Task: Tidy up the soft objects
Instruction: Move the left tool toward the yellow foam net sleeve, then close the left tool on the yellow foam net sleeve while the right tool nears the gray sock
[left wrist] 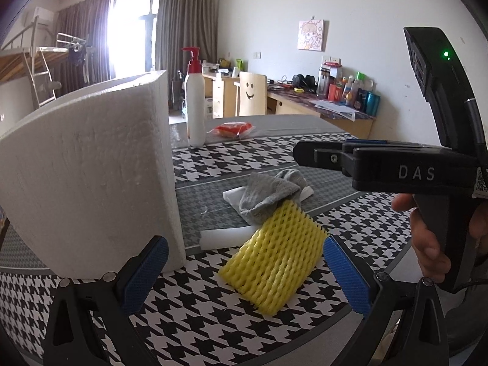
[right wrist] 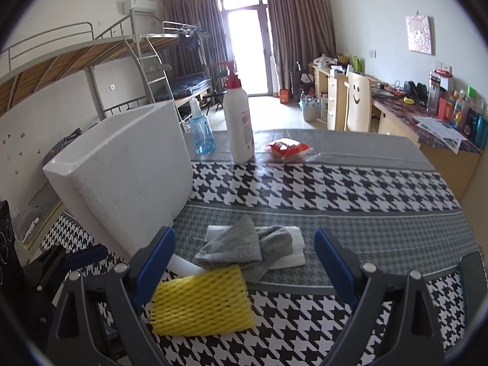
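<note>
A yellow foam net sleeve (left wrist: 271,256) (right wrist: 201,300) lies on the houndstooth tablecloth (left wrist: 213,314). Just behind it is a crumpled grey sock (left wrist: 268,196) (right wrist: 241,248), resting on a folded white cloth (left wrist: 233,196) (right wrist: 292,248). A white foam strip (left wrist: 225,238) pokes out from under the net. A tall white foam box (left wrist: 91,177) (right wrist: 128,180) stands to the left. My left gripper (left wrist: 245,274) is open low over the net's near end. My right gripper (right wrist: 245,265) (left wrist: 302,152) is open, hovering above and to the right of the pile, with nothing between its fingers.
A white pump bottle (left wrist: 195,106) (right wrist: 239,122), a blue spray bottle (right wrist: 201,131) and a red snack packet (left wrist: 233,129) (right wrist: 288,149) stand at the table's far side. A hand (left wrist: 427,244) holds the right gripper's handle. Desks, a chair and a bunk bed lie beyond.
</note>
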Tool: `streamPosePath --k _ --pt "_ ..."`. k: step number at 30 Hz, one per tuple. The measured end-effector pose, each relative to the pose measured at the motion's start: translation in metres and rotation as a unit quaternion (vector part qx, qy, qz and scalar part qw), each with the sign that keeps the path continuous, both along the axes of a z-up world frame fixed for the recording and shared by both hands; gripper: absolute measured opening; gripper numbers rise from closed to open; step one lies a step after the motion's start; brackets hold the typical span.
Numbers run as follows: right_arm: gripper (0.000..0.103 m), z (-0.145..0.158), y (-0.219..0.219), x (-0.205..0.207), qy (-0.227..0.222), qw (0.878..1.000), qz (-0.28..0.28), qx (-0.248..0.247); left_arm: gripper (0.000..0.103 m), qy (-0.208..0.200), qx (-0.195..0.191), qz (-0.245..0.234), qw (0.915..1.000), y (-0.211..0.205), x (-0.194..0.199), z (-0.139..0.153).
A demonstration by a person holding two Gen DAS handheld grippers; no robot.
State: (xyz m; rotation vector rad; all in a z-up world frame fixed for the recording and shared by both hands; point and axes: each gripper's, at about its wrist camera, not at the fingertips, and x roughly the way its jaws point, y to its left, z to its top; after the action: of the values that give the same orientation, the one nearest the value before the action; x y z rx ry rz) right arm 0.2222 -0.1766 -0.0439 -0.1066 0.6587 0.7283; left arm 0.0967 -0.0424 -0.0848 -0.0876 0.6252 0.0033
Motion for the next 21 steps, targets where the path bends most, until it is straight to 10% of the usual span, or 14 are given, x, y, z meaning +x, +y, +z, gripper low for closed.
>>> streamPosePath --k 21 --pt "0.094 -0.017 0.0 0.016 0.028 1.0 0.013 -0.006 0.102 0.022 -0.01 -0.019 0.9995 -0.005 0.014 -0.01"
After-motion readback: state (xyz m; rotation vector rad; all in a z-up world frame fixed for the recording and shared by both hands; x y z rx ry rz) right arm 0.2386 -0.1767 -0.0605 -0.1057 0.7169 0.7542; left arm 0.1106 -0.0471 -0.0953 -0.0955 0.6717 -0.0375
